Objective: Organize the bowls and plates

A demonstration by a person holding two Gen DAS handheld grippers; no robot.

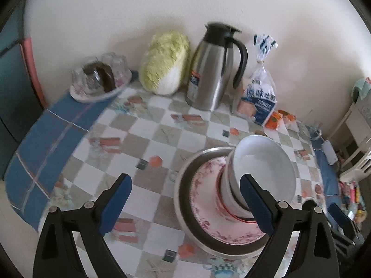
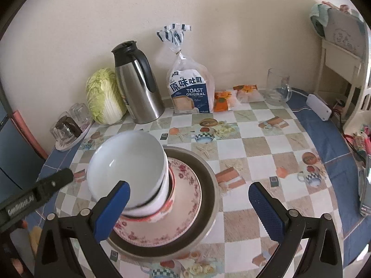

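Indoors, checked tablecloth [image 2: 255, 148], cream wall [image 2: 208, 11]

White bowl [image 2: 126, 162]; pink-flowered plate [image 2: 183, 199]; checked tablecloth [image 2: 255, 148].

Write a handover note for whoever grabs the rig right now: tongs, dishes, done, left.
Left tongs: open, empty, beside the stack.
Right tongs: open, empty, on the stack's other side.
Dishes: white bowls nested on the floral plate, which sits in the metal pan mid-table. The bowl stack appears to lean in these views.
Done: plate and bowls gathered into one stack.
Left: straighten the bowls if the lean is real. No other loose plates or bowls in view.
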